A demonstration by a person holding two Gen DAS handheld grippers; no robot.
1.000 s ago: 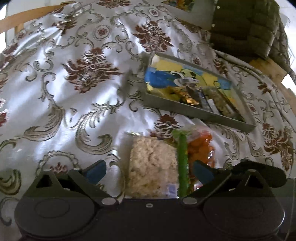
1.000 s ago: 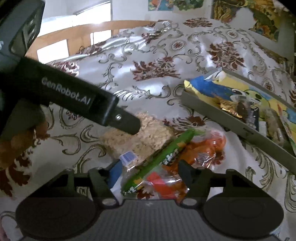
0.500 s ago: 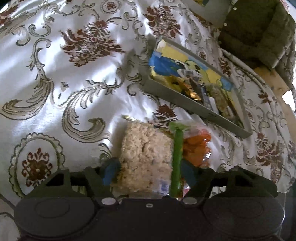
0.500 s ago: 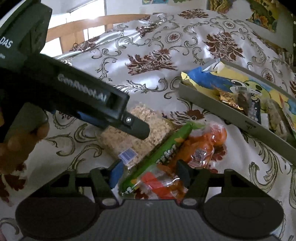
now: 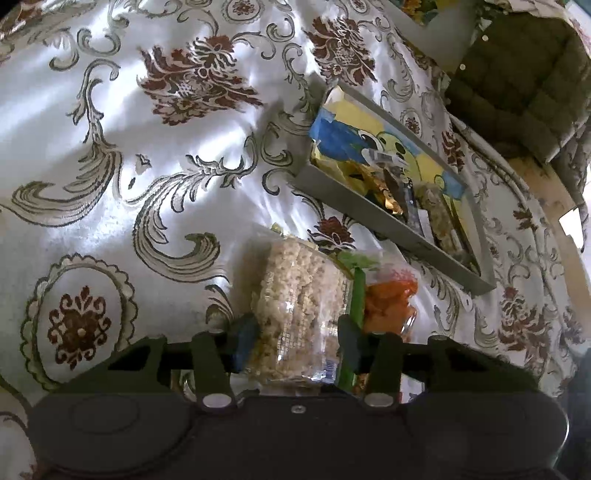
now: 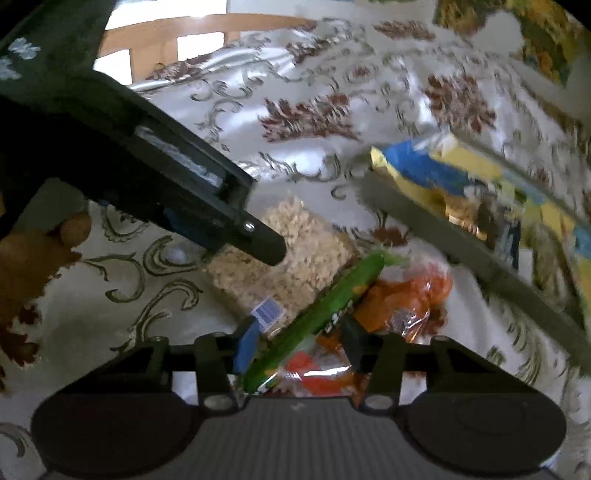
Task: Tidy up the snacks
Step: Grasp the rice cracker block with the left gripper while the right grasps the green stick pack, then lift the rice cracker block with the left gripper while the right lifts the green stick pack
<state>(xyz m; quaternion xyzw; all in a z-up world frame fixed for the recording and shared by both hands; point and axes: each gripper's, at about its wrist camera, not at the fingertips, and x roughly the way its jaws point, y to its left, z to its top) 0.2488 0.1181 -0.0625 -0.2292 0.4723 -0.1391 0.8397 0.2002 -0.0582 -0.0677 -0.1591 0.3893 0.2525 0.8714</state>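
Note:
A clear pack of beige puffed rice cake [image 5: 299,295] lies on the patterned tablecloth. My left gripper [image 5: 297,341] is shut on its near end. Beside it on the right lies a green-edged bag of orange snacks [image 5: 388,295]. In the right wrist view my right gripper [image 6: 299,345] is shut on that green and orange bag [image 6: 332,321], with the rice cake [image 6: 291,258] just left of it. The left gripper's body [image 6: 166,177] crosses the upper left of that view. A grey tray [image 5: 373,218] with several snacks stands to the right.
The grey tray [image 6: 461,251] holds a blue and yellow packet [image 5: 354,140] and several small wrapped snacks. A dark green quilted jacket [image 5: 524,74] lies at the far right. A wooden chair back [image 6: 207,33] stands beyond the table. The cloth [image 5: 129,147] left of the snacks is bare.
My left gripper has closed from wide open onto the rice cake pack. My right gripper has narrowed onto the green and orange bag. Both views have shifted slightly.

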